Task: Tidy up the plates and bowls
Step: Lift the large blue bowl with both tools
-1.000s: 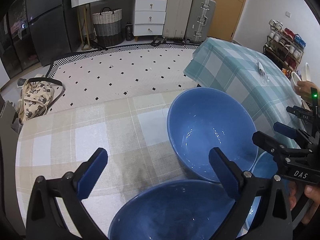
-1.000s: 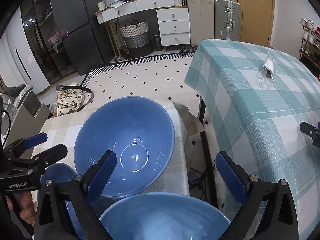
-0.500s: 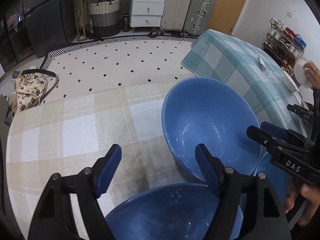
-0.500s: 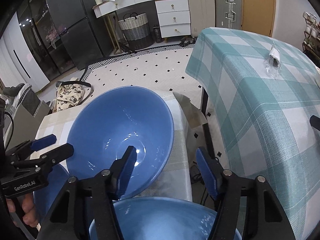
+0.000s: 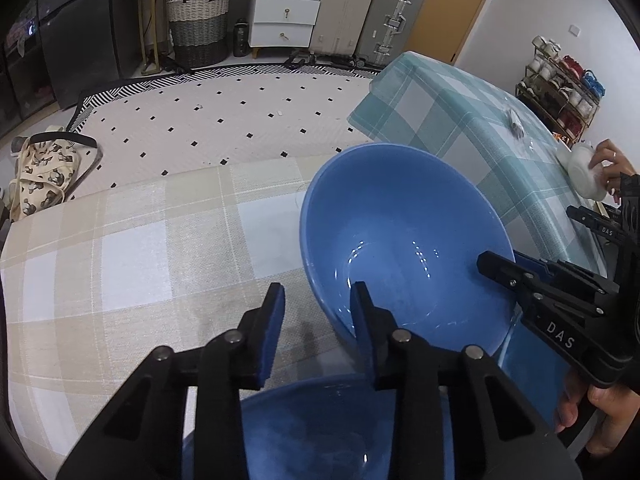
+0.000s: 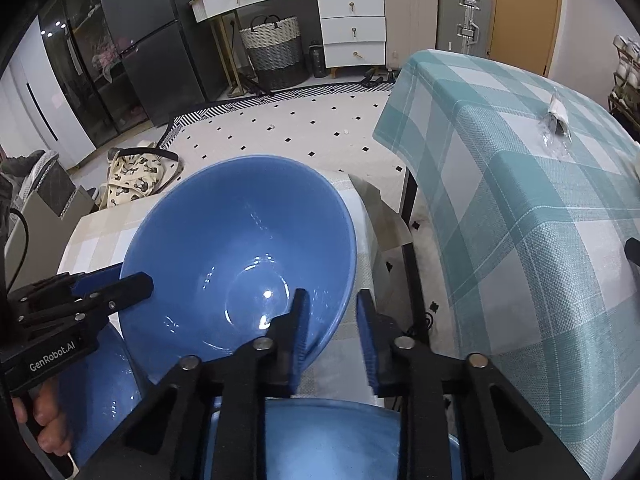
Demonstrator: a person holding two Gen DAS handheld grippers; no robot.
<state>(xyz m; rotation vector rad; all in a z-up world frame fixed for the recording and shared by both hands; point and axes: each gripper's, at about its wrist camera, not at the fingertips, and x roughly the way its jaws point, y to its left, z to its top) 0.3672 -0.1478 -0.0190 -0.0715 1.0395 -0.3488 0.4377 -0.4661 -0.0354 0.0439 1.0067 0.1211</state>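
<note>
A large blue bowl (image 5: 404,240) stands on the beige checked table (image 5: 132,240); it also shows in the right wrist view (image 6: 240,248). My left gripper (image 5: 318,320) has narrowed around its near left rim, one finger inside, one outside. My right gripper (image 6: 332,328) has narrowed around its right rim the same way. Whether the pads touch the rim I cannot tell. A second blue bowl (image 5: 320,428) lies below my left gripper, and another blue bowl (image 6: 332,436) below my right gripper.
A teal checked table (image 6: 520,208) stands to the right with a small plastic bag (image 6: 556,120) on it. Another person's hand holds a white dish (image 5: 584,168) at its far side. A gap with floor separates the two tables.
Both grippers have closed from wide open to a narrow gap and moved forward onto opposite rims of the large blue bowl.
</note>
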